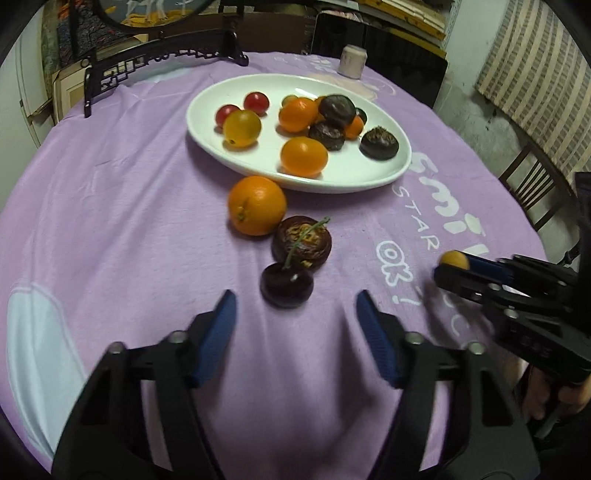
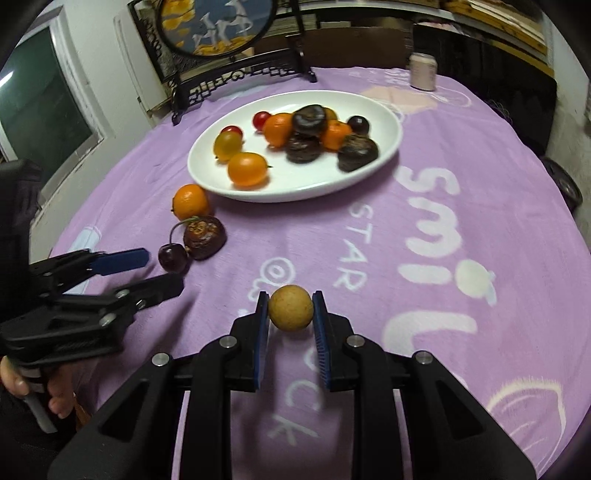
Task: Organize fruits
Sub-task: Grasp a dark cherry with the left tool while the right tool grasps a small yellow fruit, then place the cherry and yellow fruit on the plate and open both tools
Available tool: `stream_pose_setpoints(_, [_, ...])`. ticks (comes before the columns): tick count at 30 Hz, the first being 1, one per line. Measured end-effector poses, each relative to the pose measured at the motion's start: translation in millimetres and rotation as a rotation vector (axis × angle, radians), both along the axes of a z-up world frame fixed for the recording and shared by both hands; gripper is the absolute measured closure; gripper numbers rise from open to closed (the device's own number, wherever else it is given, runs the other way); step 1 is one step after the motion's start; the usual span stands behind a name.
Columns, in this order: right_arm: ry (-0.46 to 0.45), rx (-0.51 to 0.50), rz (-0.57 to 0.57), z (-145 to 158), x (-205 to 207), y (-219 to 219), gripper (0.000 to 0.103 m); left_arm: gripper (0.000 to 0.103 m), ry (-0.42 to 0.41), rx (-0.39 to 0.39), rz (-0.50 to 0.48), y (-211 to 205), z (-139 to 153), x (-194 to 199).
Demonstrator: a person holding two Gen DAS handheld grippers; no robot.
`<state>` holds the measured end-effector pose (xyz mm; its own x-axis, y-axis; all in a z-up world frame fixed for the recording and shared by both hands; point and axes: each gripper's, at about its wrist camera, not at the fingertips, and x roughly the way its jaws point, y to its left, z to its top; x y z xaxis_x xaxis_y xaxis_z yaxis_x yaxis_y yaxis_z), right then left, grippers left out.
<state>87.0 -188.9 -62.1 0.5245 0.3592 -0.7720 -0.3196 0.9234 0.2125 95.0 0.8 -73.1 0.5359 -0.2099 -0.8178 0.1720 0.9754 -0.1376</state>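
Three fruits on purple cloth [image 1: 110,184] short of plate [image 1: 369,173]: orange [image 1: 256,205], dark brown fruit [image 1: 301,240] touching it, cherry [image 1: 286,284] nearest. Left gripper [image 1: 295,317] part open, nothing between pads, cherry just ahead. Right gripper [image 2: 290,314] clamped on small tan fruit [image 2: 290,308], just above cloth. Plate holds tomatoes, oranges, dark fruits. Cup [image 1: 351,61] beyond plate.

The round picture [image 1: 147,11] on its dark stand is cut off by the left wrist view's top edge. On the white plate [image 2: 295,184], two oranges [image 2: 334,134] sit half hidden behind dark fruits [image 2: 308,120] (kind unclear). The left gripper [image 2: 162,271] is motion-blurred.
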Motion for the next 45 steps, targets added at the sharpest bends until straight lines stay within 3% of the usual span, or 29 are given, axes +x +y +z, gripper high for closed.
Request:
stream_pose_setpoints(1, [0.001, 0.007, -0.007, -0.1, 0.2, -3.9, 0.08, 0.052, 0.012, 0.008, 0.003, -2.1, -3.5, 4.0])
stream_pose_setpoints(4, [0.003, 0.018, -0.012, -0.9, -0.8, -8.8, 0.08, 0.06, 0.006, 0.035, 0.026, -4.4, -6.3, 8.7])
stream_pose_setpoints(6, [0.003, 0.024, -0.008, -0.5, -0.4, -8.9, 0.08, 0.071, -0.003, 0.046, 0.028, -4.7, -5.0, 9.2])
stream_pose_setpoints(22, [-0.004, 0.025, 0.044, 11.0, 6.9, 13.3, 0.08, 0.072, -0.095, -0.034, -0.022, 4.5, 39.1, -13.9])
stream_pose_setpoints(28, [-0.092, -0.007, 0.064, 50.3, 43.1, 23.2, 0.08, 0.072, -0.163, 0.017, 0.02, 9.7, 76.7, 30.1])
stream_pose_setpoints(33, [-0.129, -0.034, 0.013, 74.1, 113.4, 30.0, 0.08, 0.072, -0.182, 0.032, 0.07, -0.1, 98.6, 108.2])
stream_pose_setpoints(37, [-0.15, -0.112, -0.056, 64.0, 162.2, 30.6, 0.08, 0.072, -0.158, -0.006, 0.11, -2.1, 92.1, 150.0])
stream_pose_setpoints(45, [-0.119, -0.098, -0.065, 42.4, 190.0, 24.5, 0.08, 0.072, -0.103, -0.029, 0.1, 1.7, 65.4, 175.8])
